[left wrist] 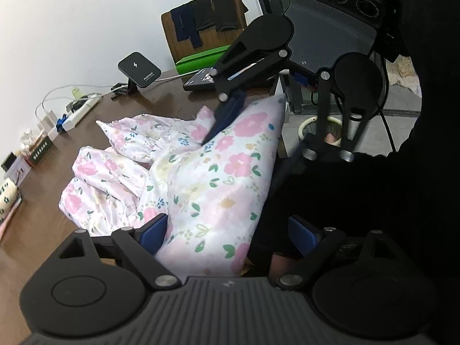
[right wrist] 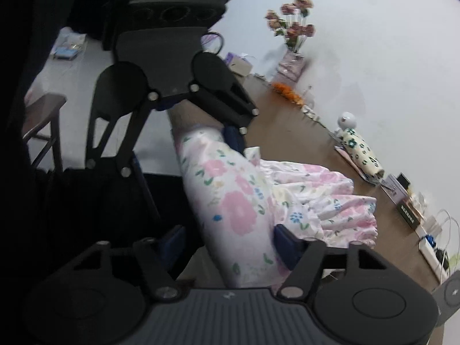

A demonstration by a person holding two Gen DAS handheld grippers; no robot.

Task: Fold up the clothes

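Brown wooden tabletop (left wrist: 37, 215) runs back to a plain white wall, and a floral garment (left wrist: 212, 178) lies crumpled near its front edge, one taut band of it lifted off the wood between the two tools.

In the left wrist view the left gripper (left wrist: 230, 234) stands with its blue pads wide apart; the lifted cloth passes between them beside the left pad, while the right pad sits half lost against a black sleeve, so contact there cannot be made out. In the right wrist view the right gripper (right wrist: 230, 244) also straddles the band, its blue pads on either side of the cloth with the near pad close against it; whether they press is unclear, and the whole view is blurred.

Both tools are matt black linkage frames with silver pivots and ribbed grey bodies, tilted downward and facing each other across the fabric. The cloth is thin, white, printed with pink flowers and green leaves, and heaped in soft folds behind the band.

Farther back stand a black charging stand (left wrist: 139, 70), a white power strip (left wrist: 79, 113) and a vase of flowers (right wrist: 291, 43).
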